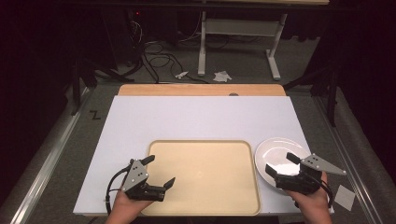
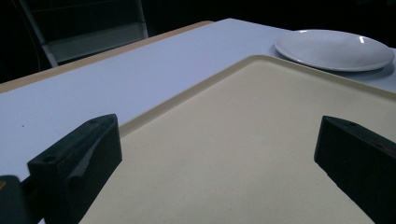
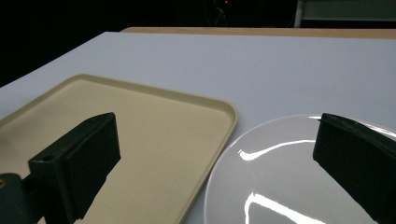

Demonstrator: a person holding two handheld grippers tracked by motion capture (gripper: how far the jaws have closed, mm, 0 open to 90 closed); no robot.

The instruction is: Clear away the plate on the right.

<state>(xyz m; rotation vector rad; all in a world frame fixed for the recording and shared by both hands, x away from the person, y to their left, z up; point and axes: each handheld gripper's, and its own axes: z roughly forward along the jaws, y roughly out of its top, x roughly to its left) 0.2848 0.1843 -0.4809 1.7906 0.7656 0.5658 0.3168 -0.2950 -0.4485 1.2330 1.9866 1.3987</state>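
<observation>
While both grippers sat at the near edge of the table, the scene read as follows.

Surface: a white board [image 1: 196, 116] lay over a wooden tabletop [image 1: 201, 89], whose far strip showed beyond the board.
Tray: a beige tray [image 1: 205, 175] lay flat on the near half of the board, bare inside, with a raised rim.
Plate: a white plate [image 1: 275, 151] lay on the board just beside the tray's right edge; whether the two touched could not be told.
Left gripper: the left gripper [image 1: 160, 171] was held over the tray's near left corner, jaws spread wide, nothing between them. In the left gripper view one jaw stood near the tray's rim and the other over the tray floor.
Right gripper: the right gripper [image 1: 281, 164] was held over the plate's near side, jaws wide apart and empty. In the right gripper view one jaw hung over the tray [image 3: 116, 126] and the other over the plate [image 3: 280, 182].
Hands: one hand [image 1: 125, 205] gripped the left tool, the other [image 1: 312, 201] the right.
Floor: cables [image 1: 159, 60] and crumpled paper scraps [image 1: 222, 75] lay beyond the table.
</observation>
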